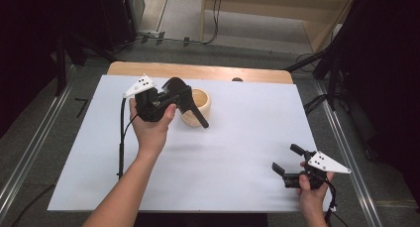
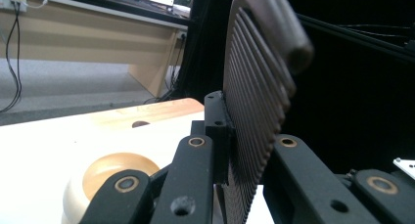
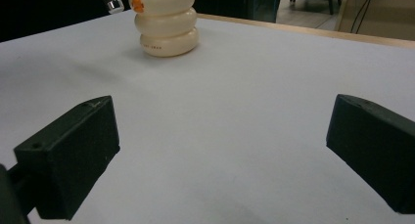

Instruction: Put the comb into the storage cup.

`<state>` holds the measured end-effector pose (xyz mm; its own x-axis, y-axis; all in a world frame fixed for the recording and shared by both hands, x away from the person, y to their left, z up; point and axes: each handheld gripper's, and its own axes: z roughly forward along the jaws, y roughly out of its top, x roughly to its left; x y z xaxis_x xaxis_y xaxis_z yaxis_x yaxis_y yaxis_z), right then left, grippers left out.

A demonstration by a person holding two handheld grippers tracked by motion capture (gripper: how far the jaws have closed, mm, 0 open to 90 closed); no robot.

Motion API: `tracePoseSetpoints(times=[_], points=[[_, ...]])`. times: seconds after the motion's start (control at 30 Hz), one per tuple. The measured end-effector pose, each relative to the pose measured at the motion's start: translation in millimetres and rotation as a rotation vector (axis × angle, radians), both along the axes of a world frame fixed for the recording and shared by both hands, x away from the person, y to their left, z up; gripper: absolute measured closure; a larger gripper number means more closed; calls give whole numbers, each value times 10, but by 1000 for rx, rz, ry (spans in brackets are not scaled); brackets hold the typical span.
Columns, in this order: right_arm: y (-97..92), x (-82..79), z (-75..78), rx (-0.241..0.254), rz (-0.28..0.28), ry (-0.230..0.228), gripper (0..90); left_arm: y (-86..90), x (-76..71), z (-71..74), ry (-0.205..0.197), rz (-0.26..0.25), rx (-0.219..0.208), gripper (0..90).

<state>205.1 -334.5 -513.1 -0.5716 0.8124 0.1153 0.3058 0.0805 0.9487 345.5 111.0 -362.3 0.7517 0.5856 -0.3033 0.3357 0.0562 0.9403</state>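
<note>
Right tongs (image 1: 287, 160): mine, jaws apart, idle near bench's near right corner
Left tongs (image 1: 190, 104): clamped on ribbed dark comb (image 2: 257, 111), held above cream bowl (image 1: 197, 107) toward far edge
Progress: comb lifted, I judge placing remains

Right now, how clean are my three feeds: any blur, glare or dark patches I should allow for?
High view: soft and low in detail, the white table sheet evenly lit, surroundings very dark. Left gripper view: the ribbed dark object clamped in the left gripper sits so close that its upper tip blurs; the right side is black. Right gripper view: the jaws are soft, the cream ridged holder fairly sharp with a faint shadow; no glare.
</note>
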Motion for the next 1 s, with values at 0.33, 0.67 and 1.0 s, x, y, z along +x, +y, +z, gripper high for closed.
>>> tracePoseSetpoints(times=[0.33,0.67,1.0], points=[[-10,-10,-8,10,3,1,0,1,121,37,1,10,3,846],[-18,-2,-16,16,5,2,0,-3,221,101,-4,25,-1,846],[-23,0,-18,19,7,5,0,9,303,183,-17,43,2,846]])
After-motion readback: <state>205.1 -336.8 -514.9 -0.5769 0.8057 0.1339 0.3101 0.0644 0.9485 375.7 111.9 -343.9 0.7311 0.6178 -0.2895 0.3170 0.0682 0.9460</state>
